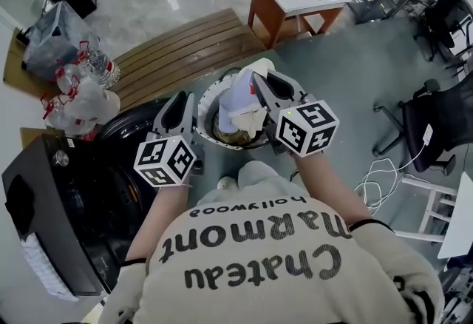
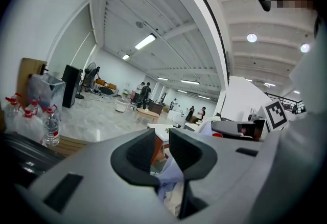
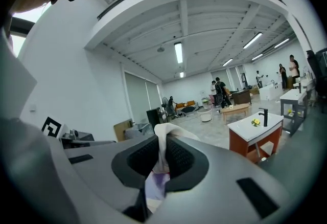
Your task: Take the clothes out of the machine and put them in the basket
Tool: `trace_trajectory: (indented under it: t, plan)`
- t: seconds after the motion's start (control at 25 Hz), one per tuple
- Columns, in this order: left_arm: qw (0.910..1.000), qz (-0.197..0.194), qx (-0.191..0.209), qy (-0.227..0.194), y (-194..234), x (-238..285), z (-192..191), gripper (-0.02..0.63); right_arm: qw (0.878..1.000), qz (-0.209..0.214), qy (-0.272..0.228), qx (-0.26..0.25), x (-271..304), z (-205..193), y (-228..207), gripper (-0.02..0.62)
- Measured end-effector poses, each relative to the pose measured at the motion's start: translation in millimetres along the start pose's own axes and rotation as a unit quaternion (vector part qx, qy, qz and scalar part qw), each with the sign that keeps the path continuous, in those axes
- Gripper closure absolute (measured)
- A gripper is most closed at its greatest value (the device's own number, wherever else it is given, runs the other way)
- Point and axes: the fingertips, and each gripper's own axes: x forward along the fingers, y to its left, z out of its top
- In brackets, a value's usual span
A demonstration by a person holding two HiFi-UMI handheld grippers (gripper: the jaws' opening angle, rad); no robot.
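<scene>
My right gripper (image 3: 164, 141) is pressed together on the cloth (image 3: 161, 154). A white fold pokes up above the pads, and the rest drops below them, turning lilac lower down. In the head view the cloth (image 1: 235, 100) hangs from that pinch with its long axis up and down. The top end is at the jaws and the lower end points into the mouth of the basket (image 1: 209, 97). I can't tell whether that lower end rests on the beige heap already inside.

My left gripper (image 2: 162, 138) has its jaws a narrow way apart, and a strip of the room shows through the upper gap. Lilac and white cloth shows low in that gap, but I can't tell whether it touches the pads. In the head view this gripper sits just beside the basket's left rim, level with the right one, and both point forward over the basket.

The basket stands on the floor in front of my knees, between the two grippers. The machine (image 1: 66, 219) is near it on my left. A bench (image 1: 185, 49) lies beyond the basket.
</scene>
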Motion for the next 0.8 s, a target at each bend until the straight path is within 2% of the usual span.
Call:
trace_trajectory:
  t: [0.32,0.56,0.8]
  plan:
    - [0.9988,0.025,-0.018,0.039,6,24,-33,0.528,0.997,0.001,0.08,0.022,14,-61,-39,0.548]
    - [0.9954,0.078,-0.03,0.048,27,47,-53,0.528,0.988,0.035,0.152,0.019,38,-110,-66,0.548]
    - [0.9901,0.121,-0.047,0.053,28,68,-71,0.528,0.973,0.071,0.218,0.018,48,-157,-97,0.548]
